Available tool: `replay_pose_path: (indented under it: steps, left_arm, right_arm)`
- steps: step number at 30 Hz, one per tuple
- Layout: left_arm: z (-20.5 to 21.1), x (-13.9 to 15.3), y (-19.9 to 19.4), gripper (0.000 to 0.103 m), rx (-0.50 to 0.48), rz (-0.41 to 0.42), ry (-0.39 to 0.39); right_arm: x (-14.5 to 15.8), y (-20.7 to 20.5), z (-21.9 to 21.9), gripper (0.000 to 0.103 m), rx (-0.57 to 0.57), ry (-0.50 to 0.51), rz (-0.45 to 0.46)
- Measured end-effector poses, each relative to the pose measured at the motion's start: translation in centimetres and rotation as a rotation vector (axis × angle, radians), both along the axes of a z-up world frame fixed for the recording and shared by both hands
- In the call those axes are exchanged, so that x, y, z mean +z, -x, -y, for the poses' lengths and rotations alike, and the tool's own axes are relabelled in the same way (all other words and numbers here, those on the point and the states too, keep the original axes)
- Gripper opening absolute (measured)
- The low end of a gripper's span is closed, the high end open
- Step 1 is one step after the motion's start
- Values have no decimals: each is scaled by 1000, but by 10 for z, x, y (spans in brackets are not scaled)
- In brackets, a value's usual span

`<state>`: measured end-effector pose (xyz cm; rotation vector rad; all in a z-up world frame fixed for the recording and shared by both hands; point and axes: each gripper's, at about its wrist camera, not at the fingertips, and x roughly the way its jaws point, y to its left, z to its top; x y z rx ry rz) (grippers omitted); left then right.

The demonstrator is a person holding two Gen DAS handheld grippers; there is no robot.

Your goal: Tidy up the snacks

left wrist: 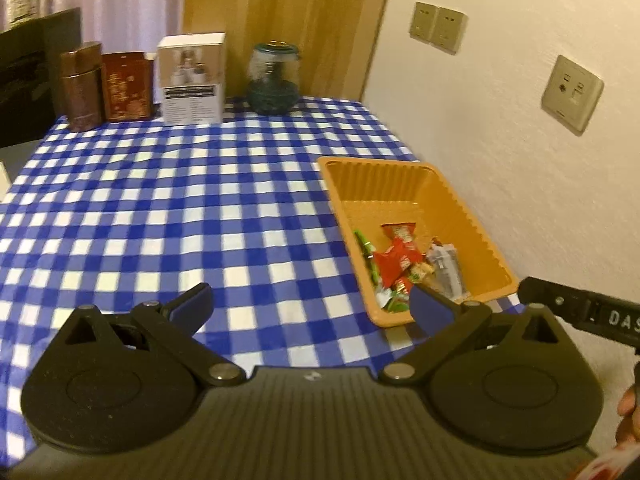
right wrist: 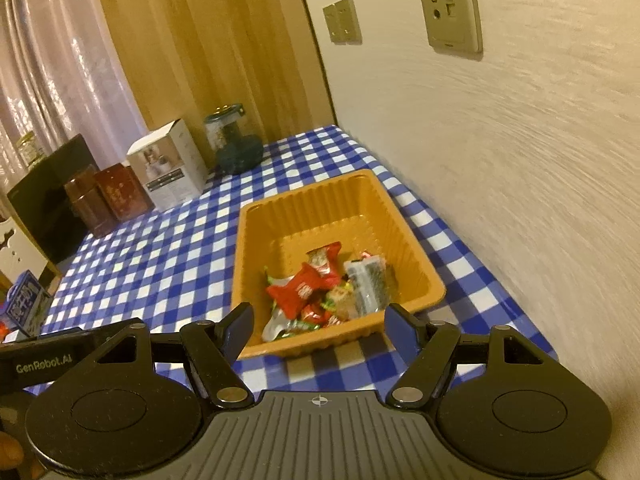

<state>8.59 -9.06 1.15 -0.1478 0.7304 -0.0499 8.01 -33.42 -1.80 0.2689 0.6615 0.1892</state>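
Table under blue-and-white checked cloth (left wrist: 168,208), pushed against textured cream wall (left wrist: 520,140) on the right. Ribbed orange plastic tray (left wrist: 472,216) on the cloth near the right edge, close to the wall. Inside it, heaped at the near end: wrapped snacks (right wrist: 316,288), with red wrappers (left wrist: 400,258) on top, a green-striped packet (left wrist: 370,256) against the left wall, a grey-and-clear packet (left wrist: 446,268) on the right. Far half of tray bare. Left gripper (left wrist: 312,308) with black arms and blue pads, spread fully wide, nothing between the jaws; right pad in front of the tray's near left corner, left pad over open cloth. Right gripper (right wrist: 318,326) partly spread, empty, jaws framing the tray's near rim; no contact visible. Along the far edge of the table, left to right: brown cylindrical tin (left wrist: 82,88), dark red patterned tin (left wrist: 128,86), white printed carton (left wrist: 192,80), dark teal glass jar (left wrist: 273,78). Behind them, pale curtain (left wrist: 120,0) and wooden panel (left wrist: 288,20). Beige wall sockets (left wrist: 572,94) on the wall above the tray. Part of a hand (left wrist: 628,412) at the lower right edge of the left view.
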Motion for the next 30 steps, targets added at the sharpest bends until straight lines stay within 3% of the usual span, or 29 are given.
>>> replay_pose_path:
  steps: [14, 30]
  left_arm:
    - [-21, 13, 48, 103, 15, -4, -45]
    - [-20, 19, 78, 103, -26, -15, -56]
  right_arm:
    - [11, 47, -26, 72, 26, 99, 4]
    - [12, 74, -27, 72, 18, 117, -27]
